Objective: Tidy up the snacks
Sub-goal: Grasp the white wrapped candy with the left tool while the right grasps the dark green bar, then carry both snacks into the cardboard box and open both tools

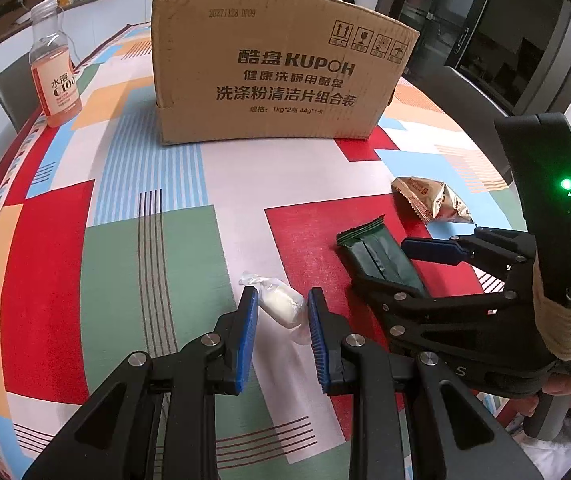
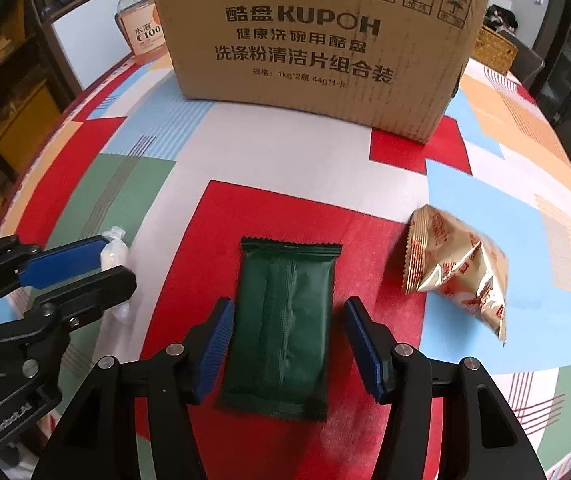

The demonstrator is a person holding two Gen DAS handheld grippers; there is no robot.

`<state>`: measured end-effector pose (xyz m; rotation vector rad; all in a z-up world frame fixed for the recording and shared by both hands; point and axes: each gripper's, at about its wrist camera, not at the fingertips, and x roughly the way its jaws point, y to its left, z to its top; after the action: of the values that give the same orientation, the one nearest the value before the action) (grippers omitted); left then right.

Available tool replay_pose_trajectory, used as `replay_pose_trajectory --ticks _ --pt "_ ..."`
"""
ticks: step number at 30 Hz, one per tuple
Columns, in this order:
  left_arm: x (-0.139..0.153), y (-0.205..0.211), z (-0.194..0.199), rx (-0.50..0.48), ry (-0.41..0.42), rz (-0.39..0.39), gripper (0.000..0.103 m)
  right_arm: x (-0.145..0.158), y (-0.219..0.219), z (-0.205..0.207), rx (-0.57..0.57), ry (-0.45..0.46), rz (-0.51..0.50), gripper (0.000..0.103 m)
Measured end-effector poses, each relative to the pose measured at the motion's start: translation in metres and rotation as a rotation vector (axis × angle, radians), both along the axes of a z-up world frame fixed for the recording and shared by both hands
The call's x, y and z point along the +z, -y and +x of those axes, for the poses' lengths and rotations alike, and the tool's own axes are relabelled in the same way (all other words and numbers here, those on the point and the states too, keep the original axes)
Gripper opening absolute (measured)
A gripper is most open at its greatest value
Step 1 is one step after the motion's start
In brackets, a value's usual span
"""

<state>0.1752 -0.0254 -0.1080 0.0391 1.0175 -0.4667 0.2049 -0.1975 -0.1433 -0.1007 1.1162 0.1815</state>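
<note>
A small white wrapped candy (image 1: 279, 304) lies on the patterned tablecloth between the open fingers of my left gripper (image 1: 281, 300); the pads stand on either side of it, apart from it. It also shows in the right wrist view (image 2: 114, 251). A dark green snack packet (image 2: 281, 320) lies flat between the open fingers of my right gripper (image 2: 287, 308), untouched. It also shows in the left wrist view (image 1: 377, 258), with the right gripper (image 1: 389, 264) over it. A gold and red snack bag (image 2: 457, 272) lies to the right. A cardboard box (image 1: 281, 68) stands behind.
A bottle of orange drink (image 1: 55, 68) stands at the back left beside the box. A woven basket (image 2: 497, 50) sits behind the box on the right. The table (image 1: 173, 208) has a colourful cloth and rounded edges; dark chairs stand around it.
</note>
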Motion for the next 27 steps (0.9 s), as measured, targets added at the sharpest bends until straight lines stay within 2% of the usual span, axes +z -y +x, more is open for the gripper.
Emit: replay_pose_trajectory --ticks 3,5,14,19,27 --pt "0.001 0.000 0.000 0.000 0.002 0.000 0.026 0.000 -0.001 0.000 0.000 0.007 -0.002 0.056" --pt "0.001 0.000 0.000 -0.001 0.005 -0.001 0.026 0.001 -0.001 0.000 -0.002 0.014 -0.003 0.046" --pt "0.016 0.002 -0.002 -0.001 0.036 -0.015 0.026 0.013 0.005 -0.003 -0.006 0.044 0.043 0.045" --pt "0.035 0.002 0.000 0.000 0.079 -0.031 0.026 0.035 0.012 -0.005 -0.013 0.103 0.067 0.045" --pt "0.077 0.006 0.015 0.016 0.194 -0.049 0.026 0.080 0.018 0.002 -0.018 0.230 0.093 0.045"
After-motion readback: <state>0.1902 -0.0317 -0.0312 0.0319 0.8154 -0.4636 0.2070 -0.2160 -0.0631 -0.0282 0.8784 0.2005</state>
